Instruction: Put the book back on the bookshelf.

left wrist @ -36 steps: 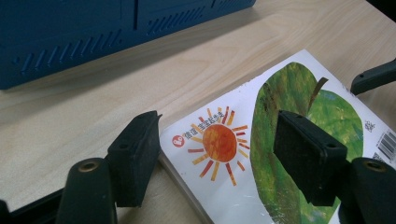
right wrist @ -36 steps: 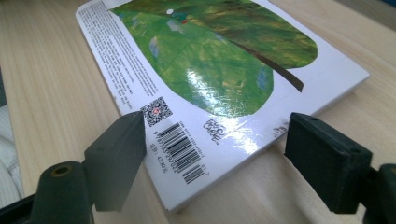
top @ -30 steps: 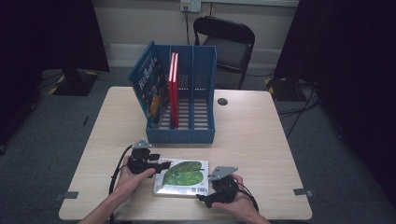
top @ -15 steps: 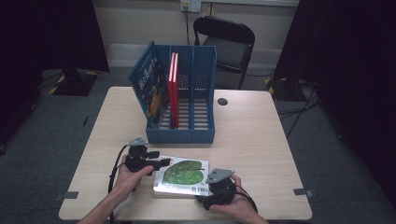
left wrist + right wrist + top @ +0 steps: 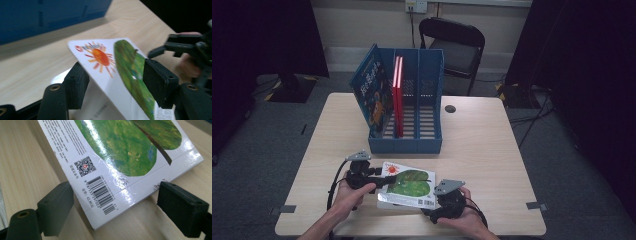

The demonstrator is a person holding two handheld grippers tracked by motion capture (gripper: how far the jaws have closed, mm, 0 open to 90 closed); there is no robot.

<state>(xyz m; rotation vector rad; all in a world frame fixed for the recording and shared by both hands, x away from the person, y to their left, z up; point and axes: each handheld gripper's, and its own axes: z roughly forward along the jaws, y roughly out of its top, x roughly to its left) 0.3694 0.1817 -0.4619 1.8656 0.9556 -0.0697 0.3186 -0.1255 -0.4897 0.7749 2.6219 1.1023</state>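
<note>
Since a moment ago my left gripper (image 5: pixel 112 82) has tipped the book's (image 5: pixel 407 184) nine-o'clock edge up, jaws loosely astride it; my right gripper (image 5: pixel 117 212) gapes wide at five o'clock. It may slip.

A white book with a green leaf cover (image 5: pixel 408 186) lies on the wooden table (image 5: pixel 482 145), near its front edge. The left gripper (image 5: pixel 371 176) is at the left edge of the book, and the right gripper (image 5: pixel 443 197) at its right corner. Behind the book stands a blue file rack (image 5: pixel 412 107). It holds a red book (image 5: pixel 398 95) upright and a blue book (image 5: pixel 373 92) leaning. A black chair (image 5: pixel 454 47) stands behind the table.
</note>
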